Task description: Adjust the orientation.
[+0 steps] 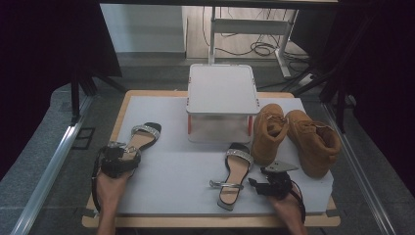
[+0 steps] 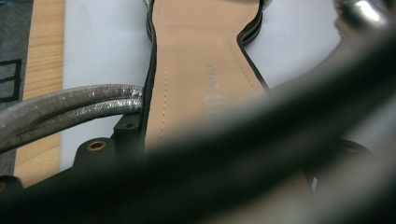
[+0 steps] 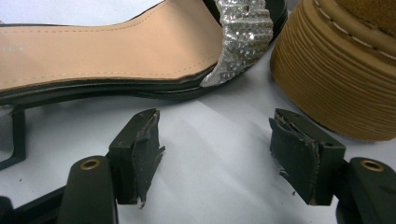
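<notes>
Plainly the work in hand is moving the pair of sandals, and the left gripper [image 1: 119, 157] sits at the heel end of the left sandal [image 1: 142, 136], which lies on the grey mat [image 1: 181, 171] near its left edge, toe pointing away from the person. In the left gripper view the tan insole [image 2: 196, 70] runs up between the jaws and the silver ankle strap [image 2: 70, 105] crosses the left jaw, but a dark blurred band hides the pads, so I cannot tell whether they press on the heel or merely bracket it. If the bite lands on the loose strap rather than the sole, the sandal could swing or slip out when lifted. The right gripper [image 1: 268, 186] rests on the mat, its jaws apart with nothing between them, just beside the right sandal [image 1: 235, 176], whose rhinestone toe band [image 3: 243, 37] lies close to a tan boot [image 3: 336, 70]. That closeness is the second risk: a reach toward the toe end could knock the boot's ribbed sole or push the sandal against it. The worn, torn rubber on the right pads [image 3: 301, 154] may also grip poorly on a thin sole edge. A white lidded box [image 1: 222, 103] stands behind.
</notes>
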Demonstrator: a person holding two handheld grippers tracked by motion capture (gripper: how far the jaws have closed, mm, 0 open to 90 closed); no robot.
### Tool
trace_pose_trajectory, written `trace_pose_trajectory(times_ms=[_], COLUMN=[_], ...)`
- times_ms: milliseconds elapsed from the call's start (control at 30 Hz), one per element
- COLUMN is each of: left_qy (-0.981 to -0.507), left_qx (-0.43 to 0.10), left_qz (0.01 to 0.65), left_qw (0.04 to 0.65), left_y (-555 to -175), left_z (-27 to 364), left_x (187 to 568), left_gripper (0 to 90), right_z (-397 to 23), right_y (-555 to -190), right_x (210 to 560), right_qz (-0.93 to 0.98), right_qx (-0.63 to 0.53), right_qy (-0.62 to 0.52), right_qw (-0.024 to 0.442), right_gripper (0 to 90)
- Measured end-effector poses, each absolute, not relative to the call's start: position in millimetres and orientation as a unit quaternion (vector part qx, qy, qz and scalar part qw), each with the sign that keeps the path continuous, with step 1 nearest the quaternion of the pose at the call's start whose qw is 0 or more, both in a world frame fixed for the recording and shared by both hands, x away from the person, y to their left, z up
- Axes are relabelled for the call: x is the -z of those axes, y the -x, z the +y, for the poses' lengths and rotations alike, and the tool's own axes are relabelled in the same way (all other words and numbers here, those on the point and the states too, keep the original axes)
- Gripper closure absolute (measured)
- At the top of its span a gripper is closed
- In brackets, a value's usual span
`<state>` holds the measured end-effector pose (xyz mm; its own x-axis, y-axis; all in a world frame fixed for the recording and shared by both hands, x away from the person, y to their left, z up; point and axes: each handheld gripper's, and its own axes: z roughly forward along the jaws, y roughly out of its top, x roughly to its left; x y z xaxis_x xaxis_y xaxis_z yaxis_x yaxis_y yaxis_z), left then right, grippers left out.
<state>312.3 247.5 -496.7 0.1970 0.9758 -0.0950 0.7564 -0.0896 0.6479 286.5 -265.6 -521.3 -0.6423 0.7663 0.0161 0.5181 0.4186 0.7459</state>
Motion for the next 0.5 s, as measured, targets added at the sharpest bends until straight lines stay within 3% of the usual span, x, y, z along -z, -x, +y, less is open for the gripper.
trace_pose_trajectory(times_ms=[500], left_qy=[-0.723], left_qx=[-0.184], left_qz=[0.577], left_qw=[0.332], left_y=[-296], left_z=[239], left_x=[482], left_gripper=[39.0], right_z=[-266], right_y=[-287], right_x=[521], right_qz=[0.826], right_qx=[-0.373], right_qy=[-0.389], right_qw=[0.166], right_gripper=[32.4])
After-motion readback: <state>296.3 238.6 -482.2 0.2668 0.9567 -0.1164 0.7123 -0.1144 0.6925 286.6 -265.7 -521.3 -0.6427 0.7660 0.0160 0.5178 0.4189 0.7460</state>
